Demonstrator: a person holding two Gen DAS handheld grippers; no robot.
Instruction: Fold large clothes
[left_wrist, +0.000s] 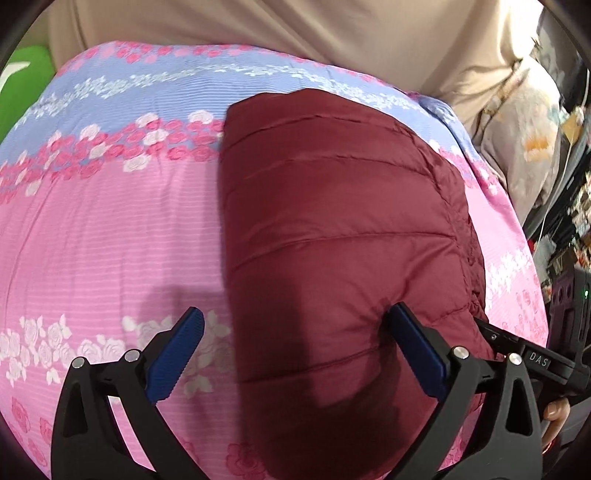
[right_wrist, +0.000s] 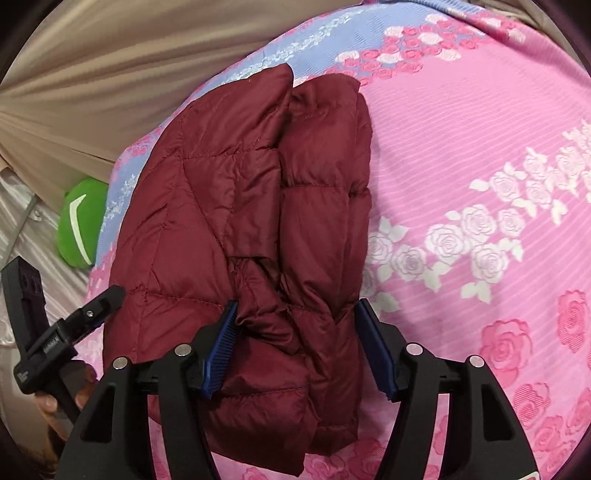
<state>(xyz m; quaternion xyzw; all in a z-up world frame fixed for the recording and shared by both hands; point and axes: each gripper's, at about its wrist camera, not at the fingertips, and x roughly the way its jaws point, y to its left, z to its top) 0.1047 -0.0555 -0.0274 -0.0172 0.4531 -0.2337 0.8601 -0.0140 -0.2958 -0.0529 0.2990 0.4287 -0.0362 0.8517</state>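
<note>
The maroon puffer jacket (right_wrist: 243, 206) lies folded into a long, narrow bundle on the pink and blue floral bedspread (right_wrist: 480, 147), its quilted panels stacked in about 2 lengthwise layers, which reads to me as a fold already laid down rather than one in progress. The left gripper (left_wrist: 295, 339) hangs over the near end of the bundle with its jaws spread wide: 1 blue pad (left_wrist: 413, 350) dents the puffy fabric on 1 side, while the other sits out over the bare bedspread, so it grips nothing. The right gripper (right_wrist: 297, 339) straddles the bunched near end of the jacket, jaws apart; the left-hand pad touches the fabric, the other stands just clear, so I judge the cloth is between them but not pinched. Both tools point steeply down at the same end, probably because that is where the layers were set down. A green cushion (right_wrist: 79, 221) peeks from beyond the bed's edge, against beige drapery (right_wrist: 110, 74). The padding looks springy, so the layers may puff apart once left alone.
</note>
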